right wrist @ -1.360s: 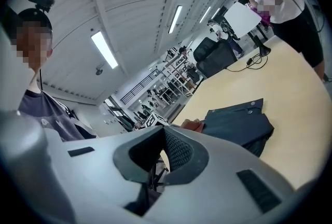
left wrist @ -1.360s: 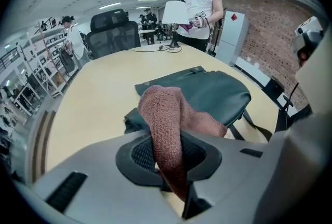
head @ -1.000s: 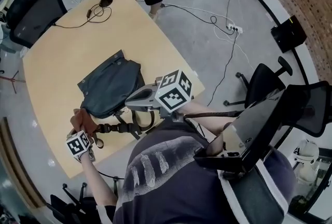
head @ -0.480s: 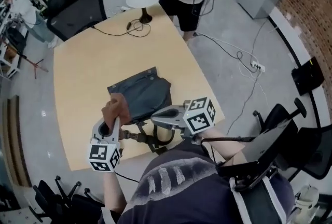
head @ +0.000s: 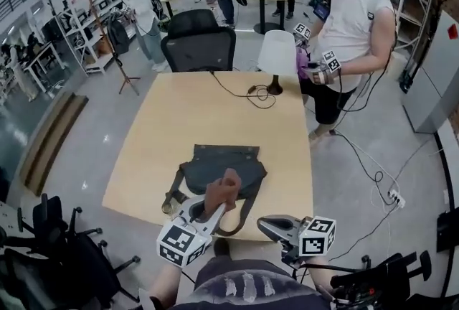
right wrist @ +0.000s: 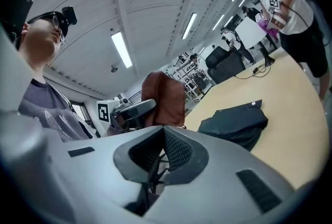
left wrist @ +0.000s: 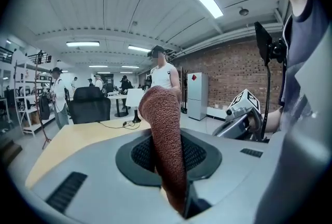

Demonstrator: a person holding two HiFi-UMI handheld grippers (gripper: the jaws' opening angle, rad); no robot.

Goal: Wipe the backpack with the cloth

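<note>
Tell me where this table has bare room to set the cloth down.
Widest bare wood lies left of the backpack, out to the left edge of the table. Another free band runs between the backpack and the lamp cord. A narrower strip sits right of the backpack. The near edge is crowded: straps, and the left tool shut on the cloth.

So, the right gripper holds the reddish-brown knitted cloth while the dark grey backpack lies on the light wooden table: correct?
No, the left gripper holds the reddish-brown knitted cloth, as the left gripper view shows. The dark grey backpack does lie on the light wooden table.
</note>
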